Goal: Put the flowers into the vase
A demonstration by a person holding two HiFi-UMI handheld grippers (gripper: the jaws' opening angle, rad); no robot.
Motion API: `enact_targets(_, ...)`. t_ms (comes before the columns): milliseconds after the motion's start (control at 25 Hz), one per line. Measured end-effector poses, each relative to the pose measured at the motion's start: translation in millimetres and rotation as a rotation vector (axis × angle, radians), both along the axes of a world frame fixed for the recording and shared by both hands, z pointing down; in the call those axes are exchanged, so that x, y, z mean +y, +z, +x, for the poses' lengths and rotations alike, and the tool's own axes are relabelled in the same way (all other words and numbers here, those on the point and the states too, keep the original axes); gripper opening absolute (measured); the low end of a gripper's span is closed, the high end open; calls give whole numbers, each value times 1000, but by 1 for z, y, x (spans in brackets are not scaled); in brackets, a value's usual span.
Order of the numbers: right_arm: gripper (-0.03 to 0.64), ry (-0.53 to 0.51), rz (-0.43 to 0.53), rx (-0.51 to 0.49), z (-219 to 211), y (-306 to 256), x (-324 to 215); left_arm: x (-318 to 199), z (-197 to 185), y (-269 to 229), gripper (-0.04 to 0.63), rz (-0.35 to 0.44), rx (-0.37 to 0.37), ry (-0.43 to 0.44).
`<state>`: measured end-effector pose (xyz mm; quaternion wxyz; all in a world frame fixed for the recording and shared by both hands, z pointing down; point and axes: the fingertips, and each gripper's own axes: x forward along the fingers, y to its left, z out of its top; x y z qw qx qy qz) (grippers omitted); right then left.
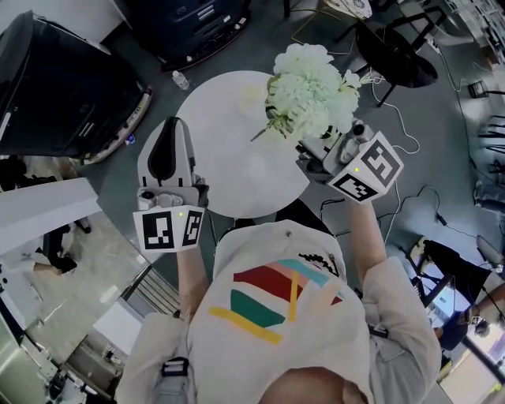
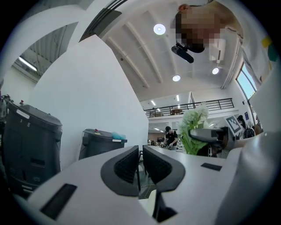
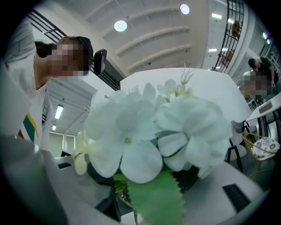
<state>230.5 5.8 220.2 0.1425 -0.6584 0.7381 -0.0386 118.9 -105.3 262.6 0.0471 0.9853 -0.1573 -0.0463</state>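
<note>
My right gripper (image 1: 306, 150) is shut on the stems of a bunch of white flowers (image 1: 309, 91) with green leaves, held over the right side of the round white table (image 1: 229, 173). In the right gripper view the blooms (image 3: 153, 132) fill the picture and hide most of the jaws (image 3: 131, 193). My left gripper (image 1: 173, 125) hovers at the table's left edge, shut, with nothing between its black pads (image 2: 127, 165). The left gripper view shows the flowers (image 2: 193, 127) off to the right. I see no vase in any view.
A large black machine (image 1: 63, 87) stands left of the table. A water bottle (image 1: 181, 80) lies on the floor beside it. A black chair (image 1: 390, 51) and loose cables (image 1: 410, 134) are to the right, and a dark cabinet (image 1: 197, 24) stands beyond.
</note>
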Motion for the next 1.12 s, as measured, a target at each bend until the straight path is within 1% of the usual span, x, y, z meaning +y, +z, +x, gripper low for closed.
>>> enact_targets(200, 252, 81, 42, 75, 43, -24, -28, -6, -3, 7, 35, -12, -9, -33)
enact_targets(400, 251, 112, 24, 133, 68, -19, -59, -11, -3, 13, 35, -24, -23, -68)
enact_targets(560, 252, 123, -24, 144, 77, 9, -78, -18, -4, 22, 35, -37, -43, -103)
enact_targets(720, 252, 204, -63, 158, 83, 45, -85, -26, -5, 32, 35, -50, -69, -136)
enact_targets(800, 252, 224, -97, 165, 84, 67, -88, -29, -5, 38, 35, -59, -85, -150)
enact_targets(920, 252, 208, -148, 156, 79, 97, -91, -30, -4, 46, 35, -68, -115, -158)
enact_targets(1120, 252, 188, -195, 154, 69, 128, -104, -33, -1, 57, 35, -76, -149, -153)
